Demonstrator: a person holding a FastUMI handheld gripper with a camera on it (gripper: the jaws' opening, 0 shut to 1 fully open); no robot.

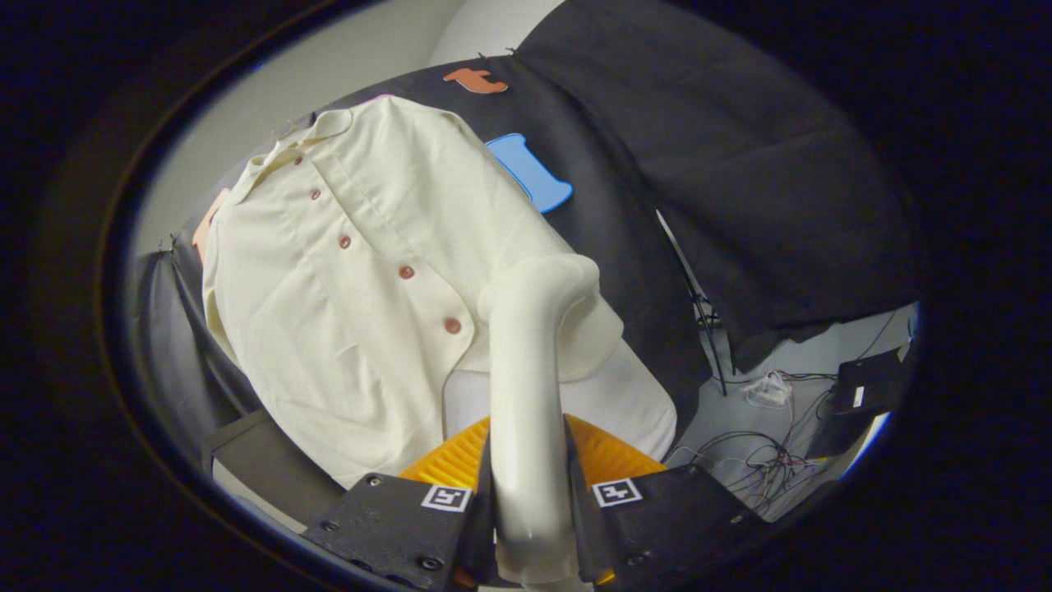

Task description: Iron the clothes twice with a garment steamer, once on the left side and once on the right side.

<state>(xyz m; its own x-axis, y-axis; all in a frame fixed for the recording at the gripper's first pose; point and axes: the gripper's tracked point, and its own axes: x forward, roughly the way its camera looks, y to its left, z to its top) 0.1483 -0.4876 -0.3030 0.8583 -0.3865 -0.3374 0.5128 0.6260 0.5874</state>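
Clamped between the two fingers (472, 526) of the gripper (530, 526) is the pale handle of the garment steamer (526, 395), both pressing on its sides; the handle runs up toward twelve o'clock and bends at its head, which meets the cloth. Just beyond the fingers sits a ribbed orange part (608, 456) behind the handle. From the steamer's head toward ten o'clock hangs a cream shirt (345, 288), tilted, with a row of brown buttons (406, 272) down its front, against the dark booth wall (707, 164). Toward four o'clock, loose cables (764, 460) lie on the floor.
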